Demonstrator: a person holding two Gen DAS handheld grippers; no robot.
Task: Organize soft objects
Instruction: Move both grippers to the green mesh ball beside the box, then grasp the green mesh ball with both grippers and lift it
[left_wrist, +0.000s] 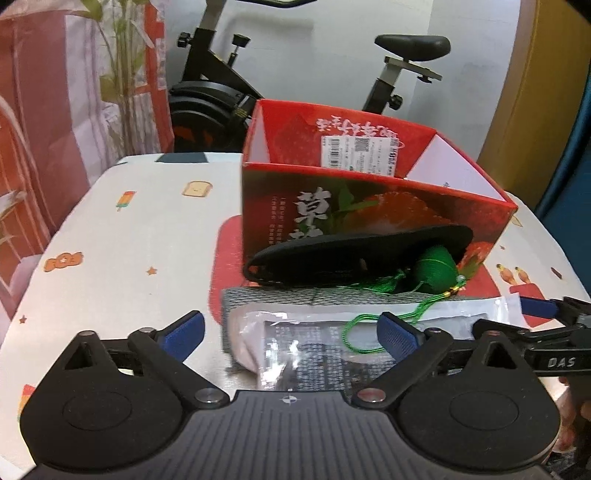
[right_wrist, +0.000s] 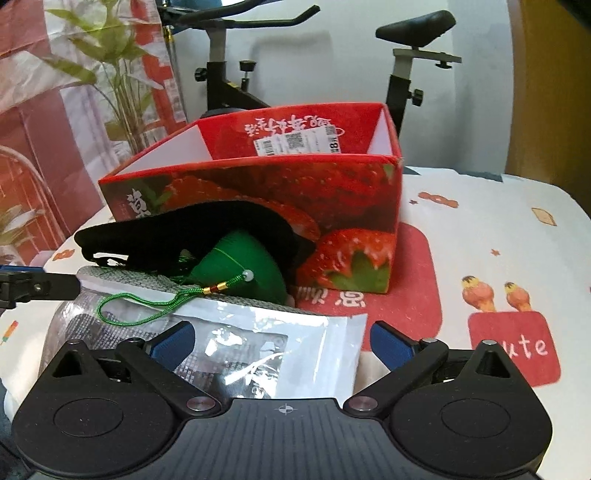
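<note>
Left wrist view: my left gripper (left_wrist: 291, 332) and right gripper (right_wrist: 282, 338) gape wide, empty, over the plastic-wrapped pack (right_wrist: 258, 347); green tasselled pouch (right_wrist: 247, 269) and black mask (left_wrist: 354, 254) rest against the strawberry box (left_wrist: 369, 192).

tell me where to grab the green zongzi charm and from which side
Judging by its pose, grip the green charm across its cone body, coming from the near side, over the plastic packet. Its back is tucked under the black eye mask leaning on the red strawberry box, so only the front is free. The thin cord loop would likely slip. Both the right gripper and left gripper stand open.
</note>
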